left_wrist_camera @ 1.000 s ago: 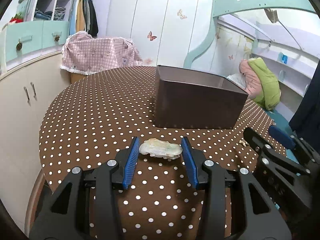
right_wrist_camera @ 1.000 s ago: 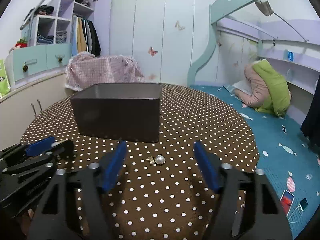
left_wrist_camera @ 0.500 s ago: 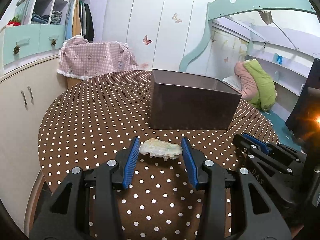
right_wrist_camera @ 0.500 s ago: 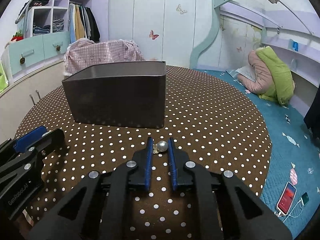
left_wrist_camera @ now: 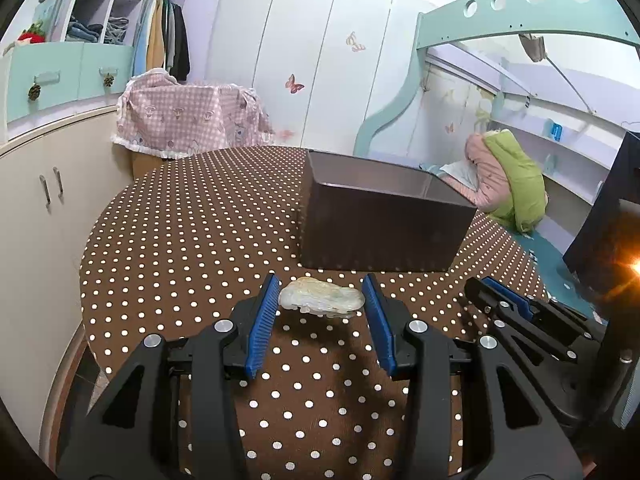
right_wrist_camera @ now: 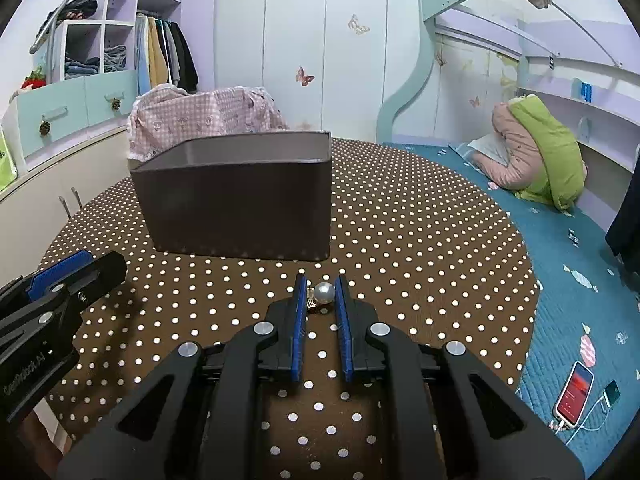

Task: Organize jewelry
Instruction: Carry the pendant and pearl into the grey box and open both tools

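A pale jade pendant (left_wrist_camera: 321, 302) is being clamped, apparently lifted, between the left gripper (left_wrist_camera: 322, 304) fingers; a pearl earring (right_wrist_camera: 322, 295) is being pinched by the right gripper (right_wrist_camera: 320, 294), the brown box (right_wrist_camera: 240, 196) standing at eleven o'clock on the table (right_wrist_camera: 420, 240).

The right gripper (right_wrist_camera: 321, 294), open a second ago, is now closed on the pearl earring (right_wrist_camera: 322, 293) and is raised slightly.

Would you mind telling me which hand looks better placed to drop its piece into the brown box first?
Probably the right. Its tool is shut on the pearl earring, directly before the brown box. The left tool also holds the jade pendant, but looks farther back.
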`<action>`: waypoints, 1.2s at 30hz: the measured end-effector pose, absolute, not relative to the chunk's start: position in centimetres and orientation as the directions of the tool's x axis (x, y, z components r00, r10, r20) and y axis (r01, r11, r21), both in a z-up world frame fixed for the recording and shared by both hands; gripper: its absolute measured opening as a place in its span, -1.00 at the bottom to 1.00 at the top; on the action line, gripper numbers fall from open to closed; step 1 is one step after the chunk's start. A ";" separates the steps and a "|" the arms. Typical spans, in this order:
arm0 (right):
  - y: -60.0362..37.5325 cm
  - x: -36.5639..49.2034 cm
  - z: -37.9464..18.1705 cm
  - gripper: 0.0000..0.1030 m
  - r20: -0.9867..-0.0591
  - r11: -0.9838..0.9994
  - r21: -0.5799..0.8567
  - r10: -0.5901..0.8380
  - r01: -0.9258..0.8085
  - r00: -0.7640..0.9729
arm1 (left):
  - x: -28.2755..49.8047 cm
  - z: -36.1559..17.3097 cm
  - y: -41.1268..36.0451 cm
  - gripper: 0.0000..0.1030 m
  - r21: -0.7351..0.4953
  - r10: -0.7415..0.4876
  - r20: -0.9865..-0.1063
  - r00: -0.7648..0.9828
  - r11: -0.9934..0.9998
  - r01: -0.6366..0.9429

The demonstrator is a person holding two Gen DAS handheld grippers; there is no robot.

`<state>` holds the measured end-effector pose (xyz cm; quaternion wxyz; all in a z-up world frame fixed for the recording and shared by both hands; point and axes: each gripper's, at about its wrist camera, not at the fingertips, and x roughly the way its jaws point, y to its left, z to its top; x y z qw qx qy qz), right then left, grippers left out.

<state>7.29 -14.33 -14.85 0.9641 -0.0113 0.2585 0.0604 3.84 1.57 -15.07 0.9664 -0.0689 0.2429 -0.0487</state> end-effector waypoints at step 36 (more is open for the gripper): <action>-13.6 16.0 -6.3 -0.74 -0.481 0.978 0.061 0.205 -0.200 0.853 | 14.8 -5.8 -0.2 -0.16 -0.192 -0.183 -0.461 0.869 0.976 0.104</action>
